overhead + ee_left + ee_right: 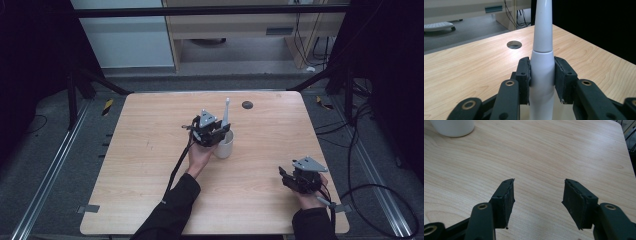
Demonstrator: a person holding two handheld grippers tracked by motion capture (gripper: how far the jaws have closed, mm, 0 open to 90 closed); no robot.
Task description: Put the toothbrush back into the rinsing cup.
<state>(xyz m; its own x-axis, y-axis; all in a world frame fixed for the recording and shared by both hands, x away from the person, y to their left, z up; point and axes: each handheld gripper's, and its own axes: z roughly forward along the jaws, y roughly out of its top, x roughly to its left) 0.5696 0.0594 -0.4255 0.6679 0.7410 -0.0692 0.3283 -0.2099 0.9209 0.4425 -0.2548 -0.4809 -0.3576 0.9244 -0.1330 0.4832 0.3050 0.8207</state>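
A white electric toothbrush (226, 114) stands upright with its lower end inside a white cup (223, 145) near the middle of the wooden table (150, 165). My left gripper (218, 133) is shut on the thick handle of the toothbrush (542, 62), one pad pressing on each side, right above the cup's mouth. Near the table's front right corner my right gripper (285, 178) hovers over bare wood, open with nothing between its jaws (537, 195). In the right gripper view the cup's base (452, 127) sits at the top left.
A round cable hole (247, 105) lies in the table near its far edge, also seen as the hole (514, 44) in the left gripper view. Metal rails and cables run along the floor on both sides. Cabinets stand beyond the table.
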